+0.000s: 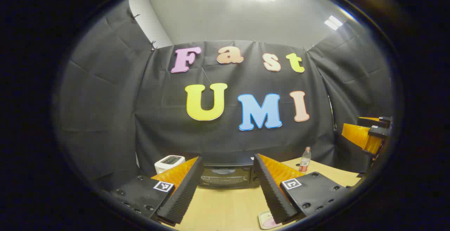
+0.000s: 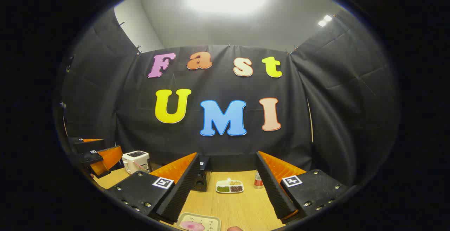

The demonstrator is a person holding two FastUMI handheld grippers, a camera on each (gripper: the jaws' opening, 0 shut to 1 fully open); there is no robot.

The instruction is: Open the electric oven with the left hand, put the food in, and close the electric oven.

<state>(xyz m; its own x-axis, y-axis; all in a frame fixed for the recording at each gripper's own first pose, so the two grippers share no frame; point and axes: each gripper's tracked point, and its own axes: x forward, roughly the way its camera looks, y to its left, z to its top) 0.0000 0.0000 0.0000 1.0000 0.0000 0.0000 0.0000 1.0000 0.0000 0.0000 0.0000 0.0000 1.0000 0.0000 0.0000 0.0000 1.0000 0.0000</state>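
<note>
Both grippers [image 1: 225, 192] [image 2: 226, 192] hover level, fingers [image 1: 182, 192] spread.

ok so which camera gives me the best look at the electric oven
The left gripper view: the electric oven sits head-on between that hand-held gripper's open fingers, door shut. The right gripper view catches just a dark edge of it, behind one finger.

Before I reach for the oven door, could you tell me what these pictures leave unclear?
- Oven, left gripper view: sides hidden behind the left claw; handle too dim to find.
- Food tray, right gripper view: cut off by the lower edge; its pink item is blurred.
- Bottle, right gripper view: partly behind a finger of the right claw.
- Divided dish: contents too small.
</note>
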